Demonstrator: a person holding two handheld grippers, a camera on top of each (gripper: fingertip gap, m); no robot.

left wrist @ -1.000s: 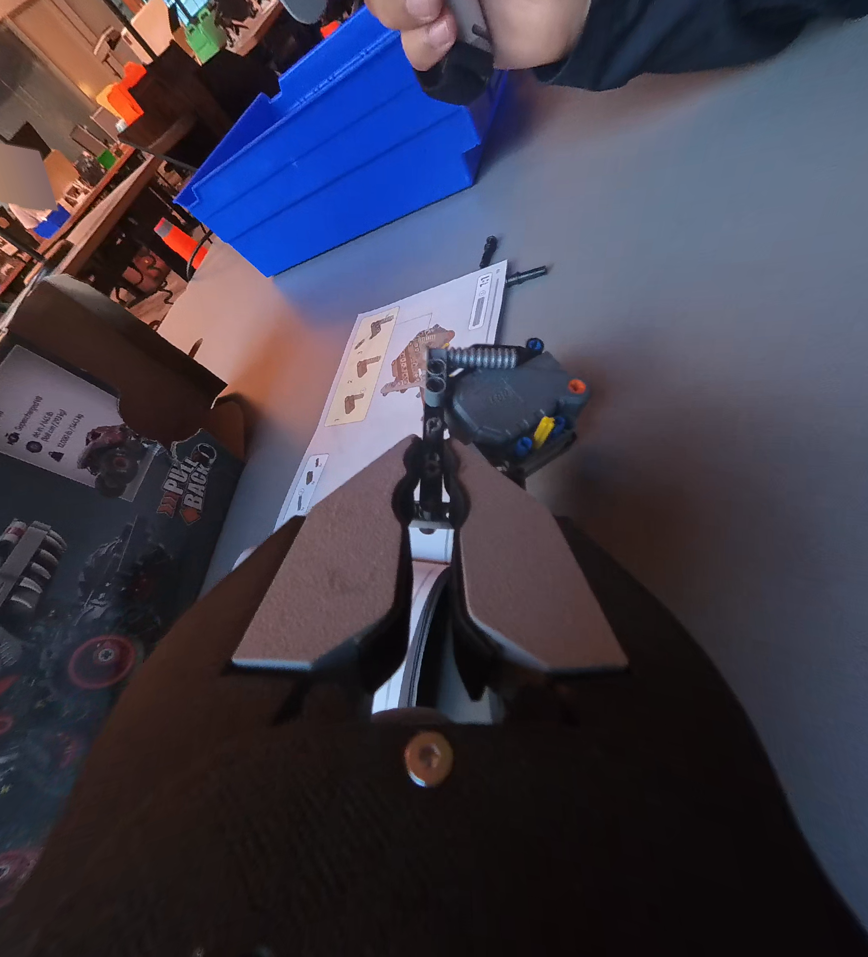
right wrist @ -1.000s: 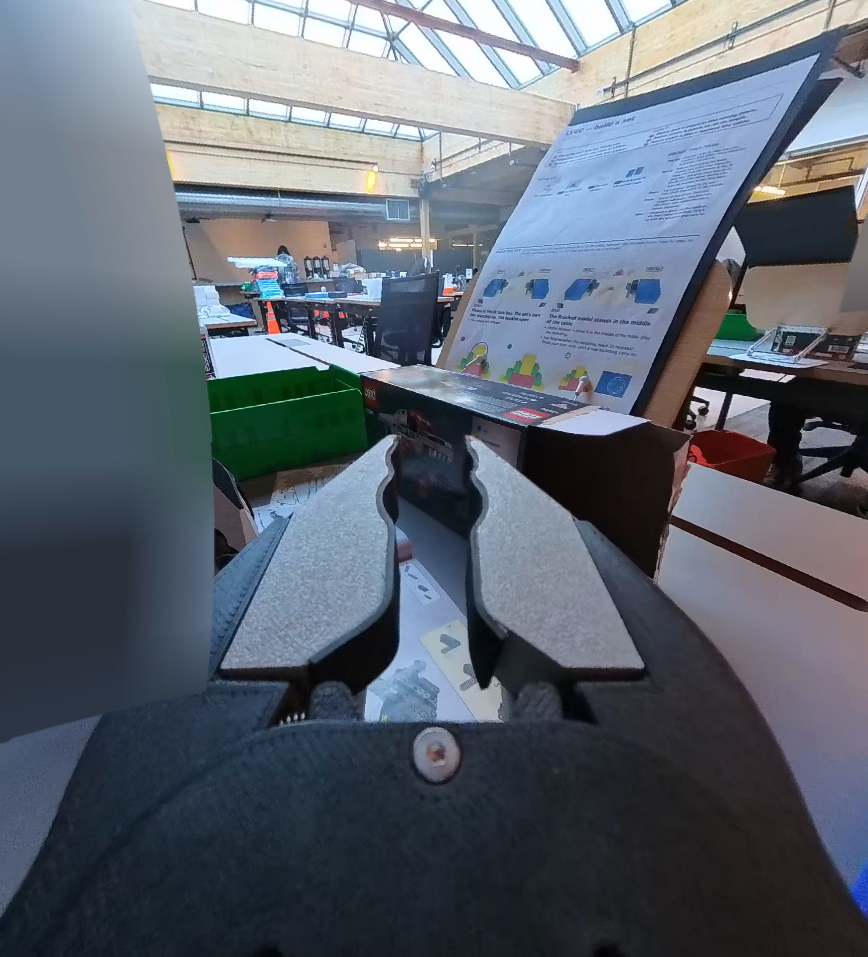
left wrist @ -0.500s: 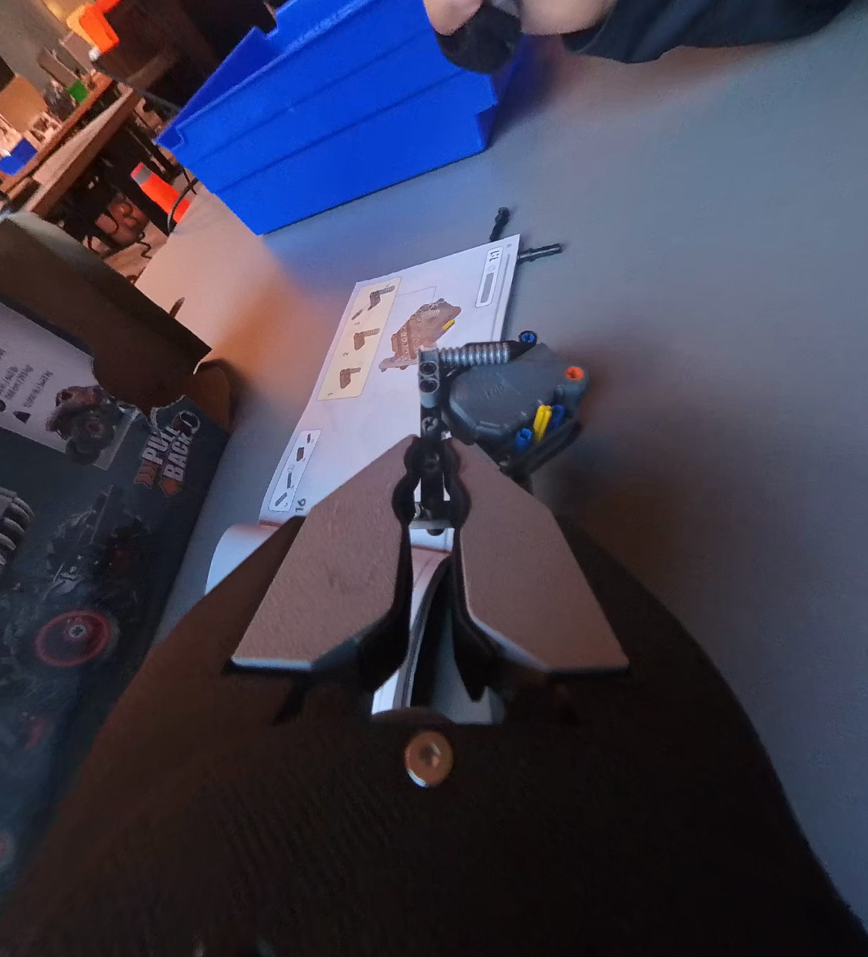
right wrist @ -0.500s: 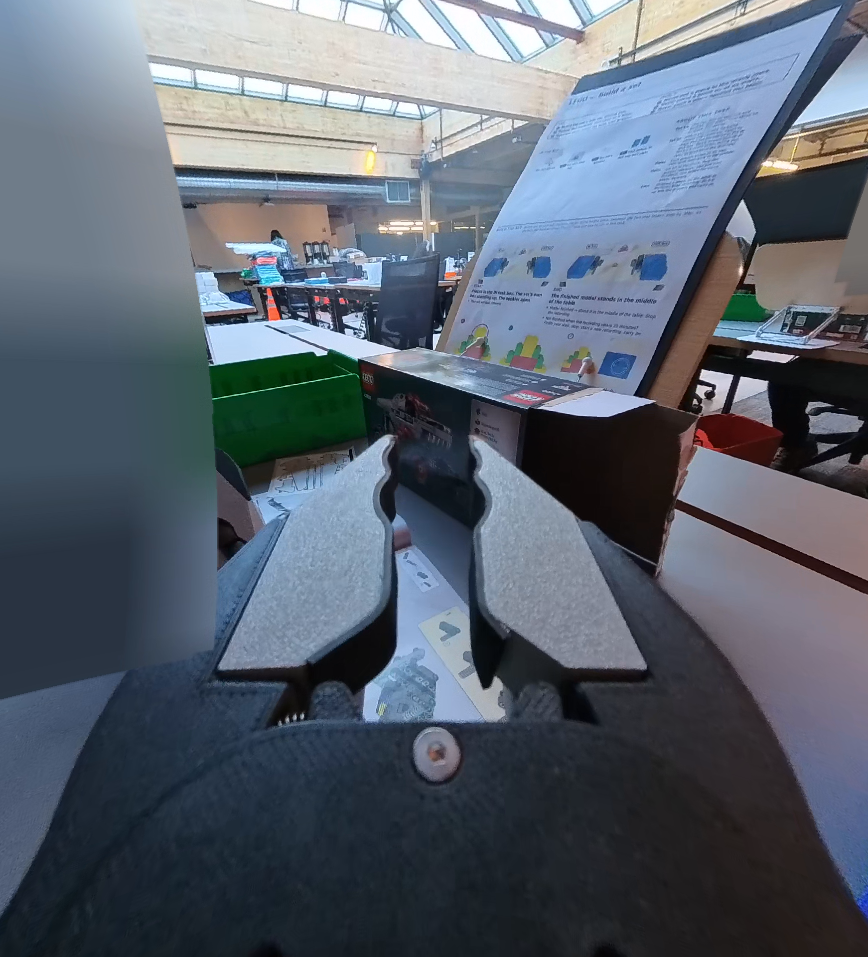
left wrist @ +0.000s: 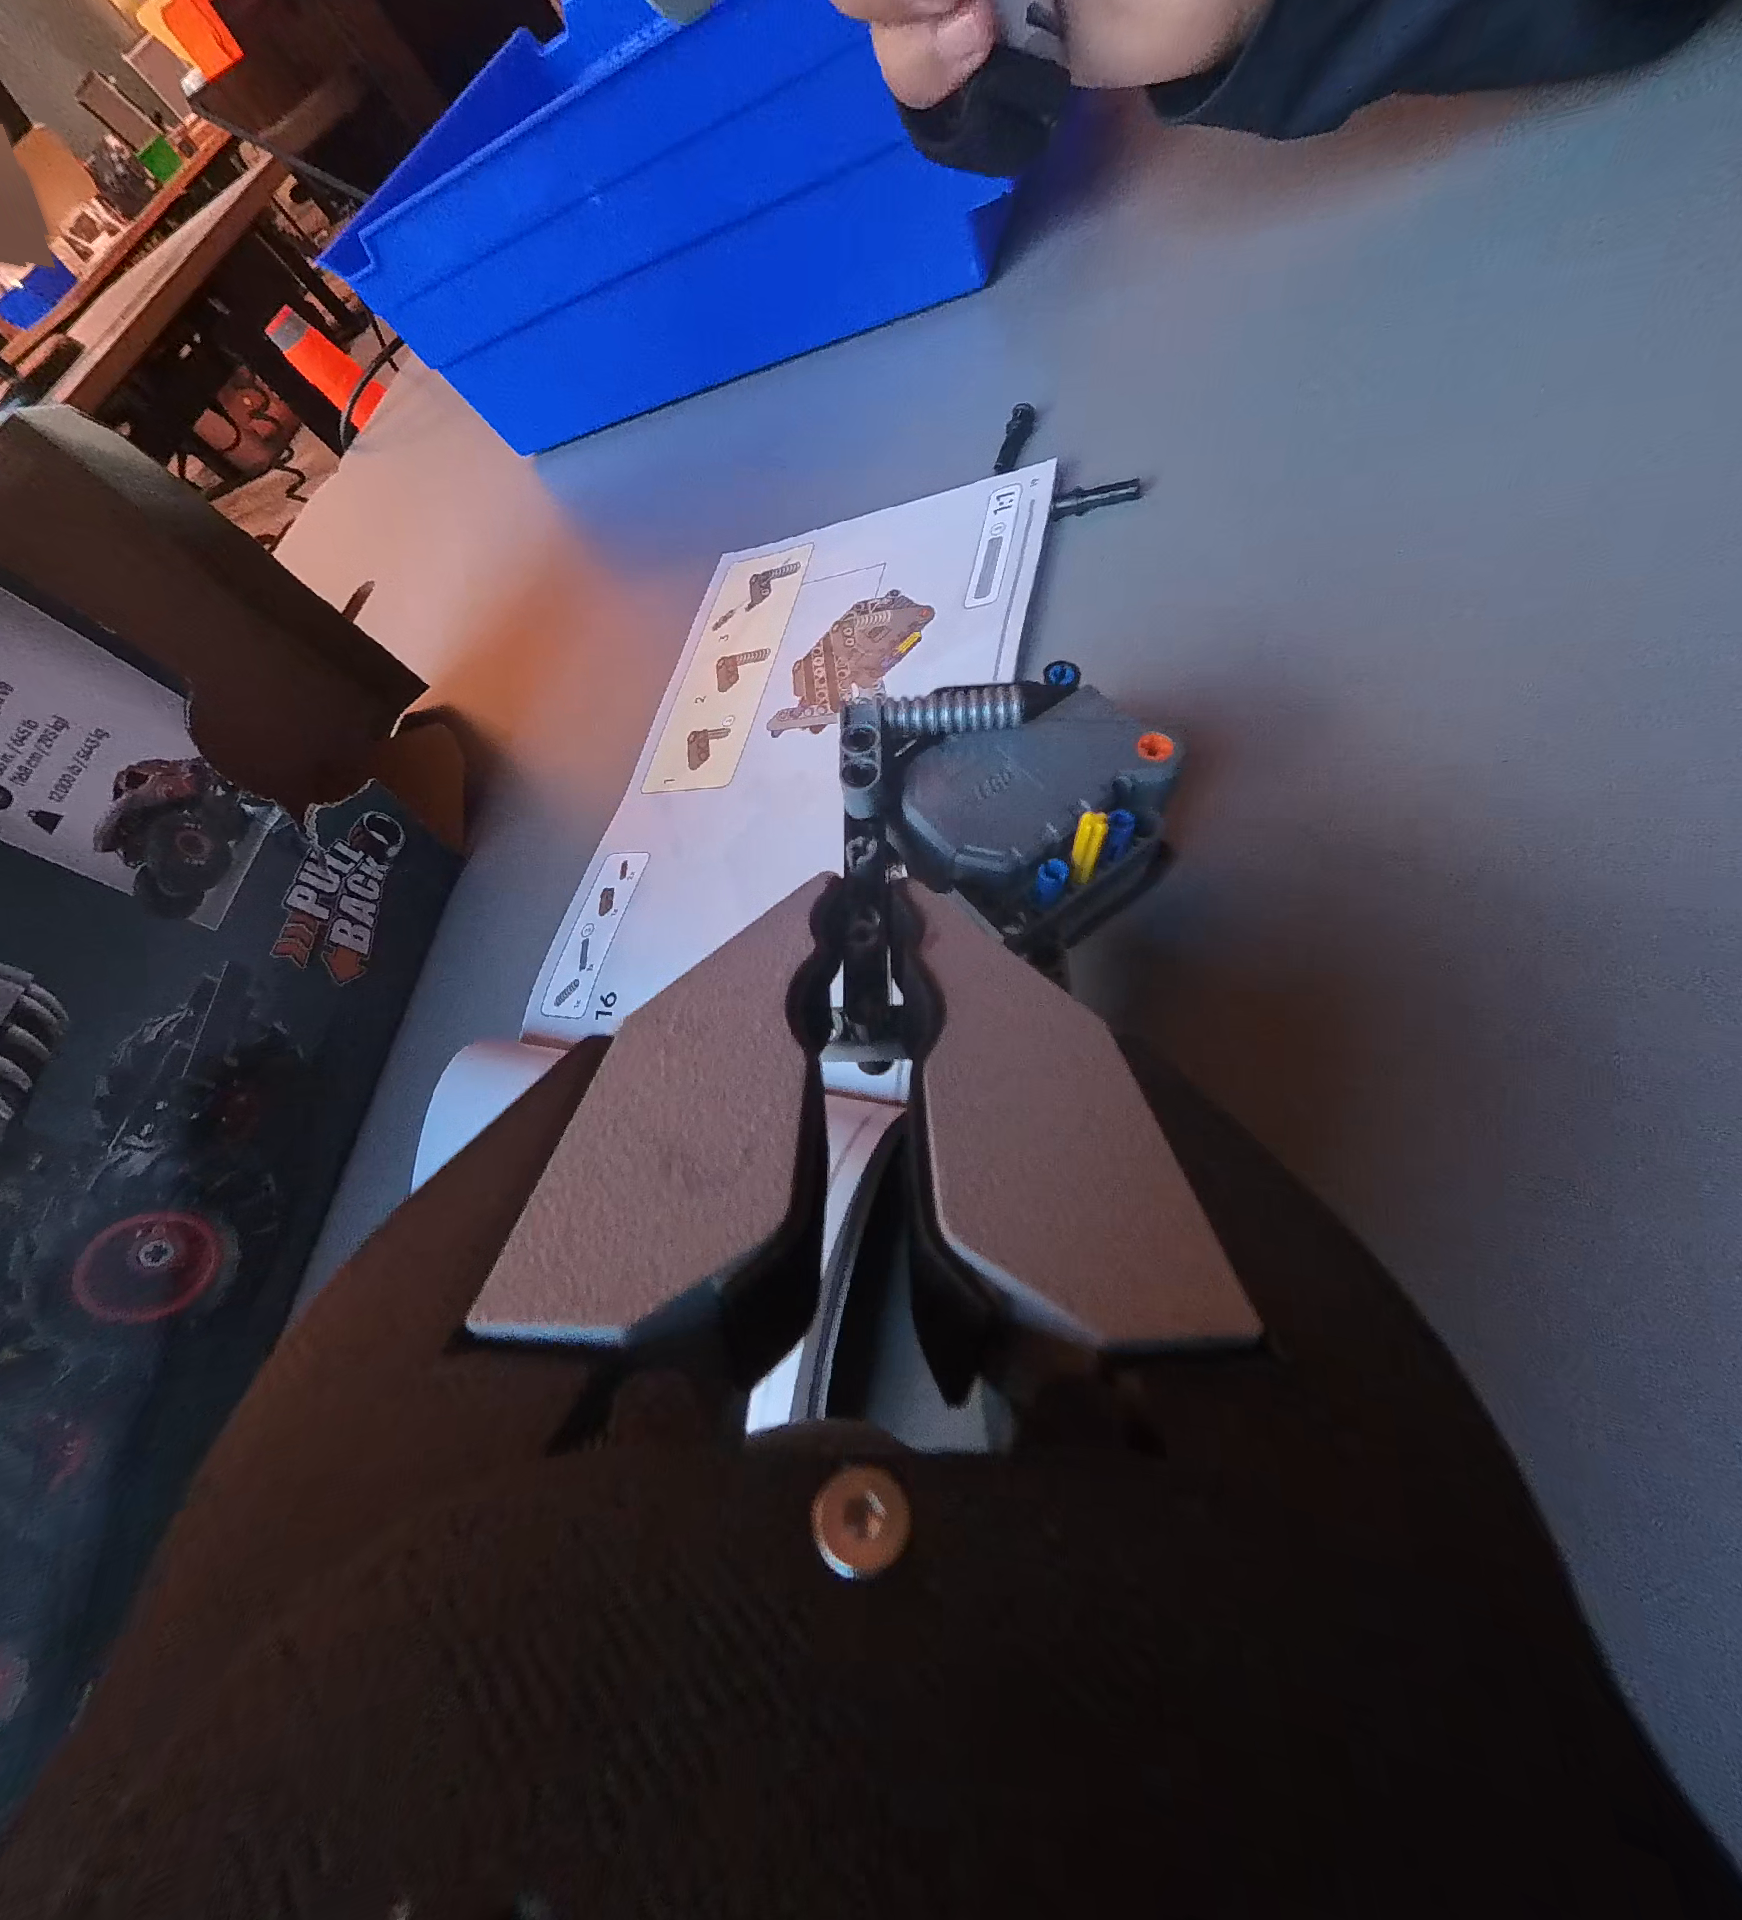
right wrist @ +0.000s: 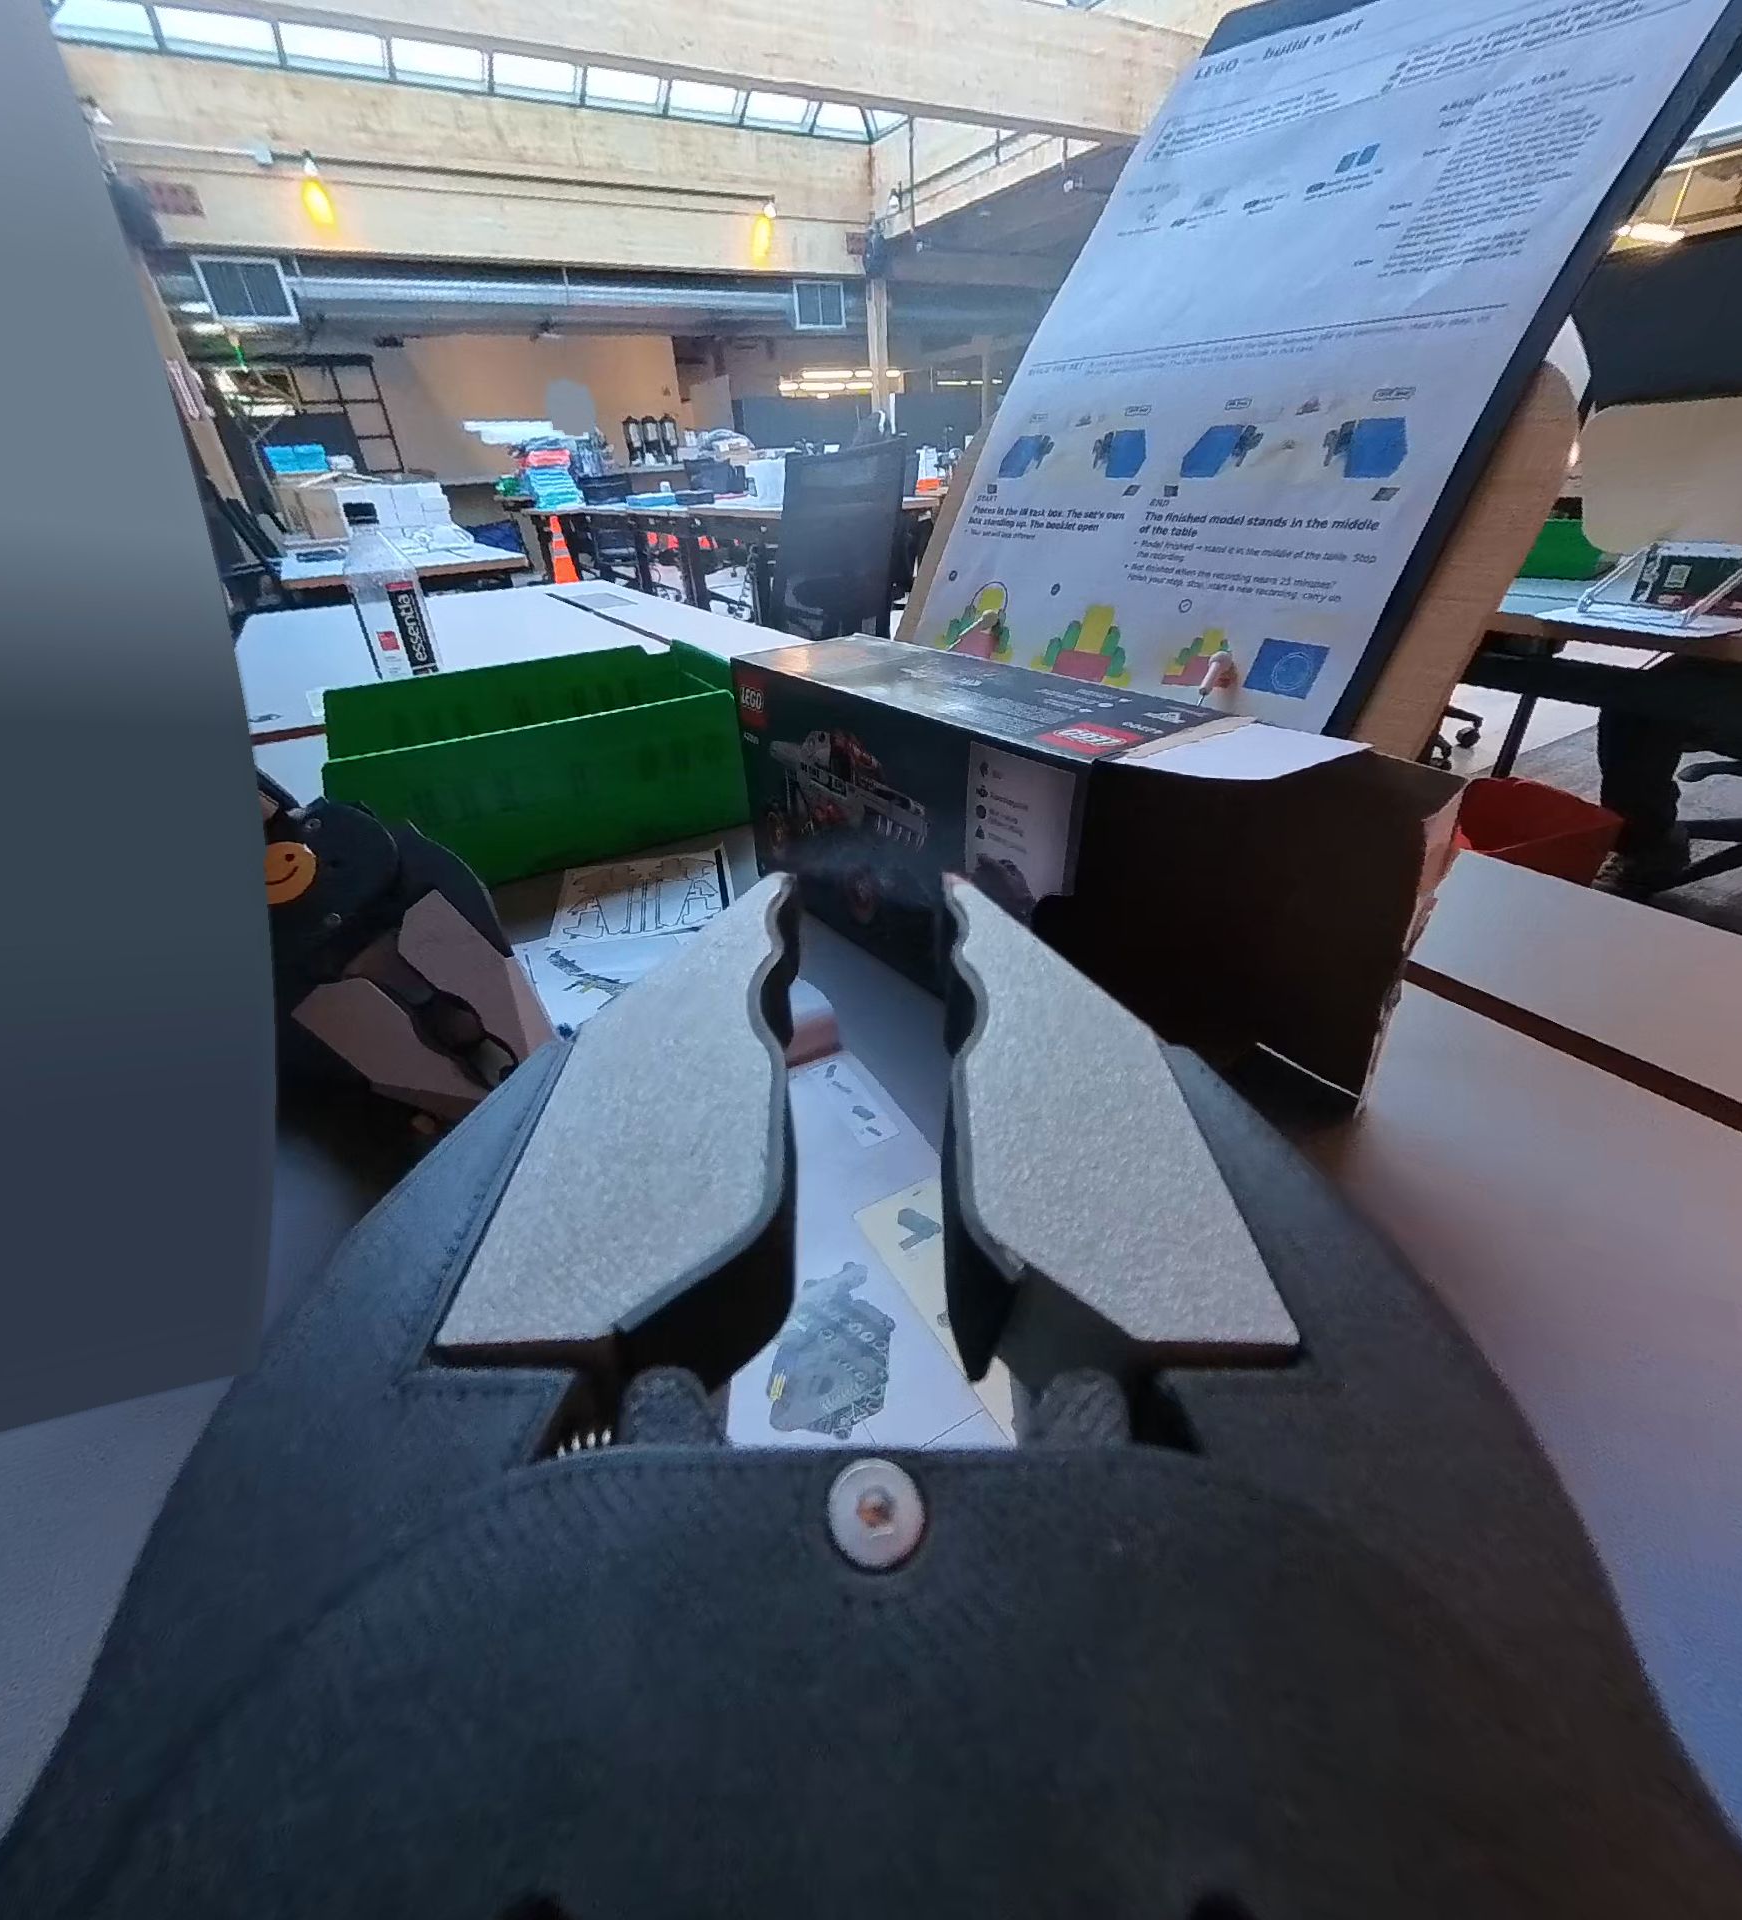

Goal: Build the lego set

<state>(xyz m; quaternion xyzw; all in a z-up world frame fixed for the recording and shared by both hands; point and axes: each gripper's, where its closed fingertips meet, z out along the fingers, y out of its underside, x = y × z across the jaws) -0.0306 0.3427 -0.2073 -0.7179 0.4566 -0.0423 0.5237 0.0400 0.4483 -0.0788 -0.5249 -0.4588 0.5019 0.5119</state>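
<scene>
- Landmark: the open instruction booklet (left wrist: 825, 748), lying flat on the grey counter (left wrist: 1418, 935). Its pages carry printed build diagrams and small numbers, which are not reproduced here.
- Left of the booklet in the left wrist view, the dark set box (left wrist: 119, 987) shows a monster-truck picture with red wheels and printed lettering. One end flap stands open.
- Beyond the booklet, a blue bin (left wrist: 680, 239) sits on the counter. A person's hand (left wrist: 1012, 52) is at its upper right edge.
- Just past the booklet's far corner lie two small black pins (left wrist: 1095, 497).
- At the booklet's near right edge, the left hand-held gripper (left wrist: 865, 935) is closed on a thin black beam of the partly built lego assembly (left wrist: 1023, 800), which is grey with a metal spring, blue and yellow pins and an orange dot.
- In the right wrist view, the right hand-held gripper (right wrist: 869, 935) hangs above the booklet, open and holding nothing.
- Behind the booklet there, from left: a green bin (right wrist: 534, 769), the set box, and a tilted board (right wrist: 1314, 364) with a printed sheet.
</scene>
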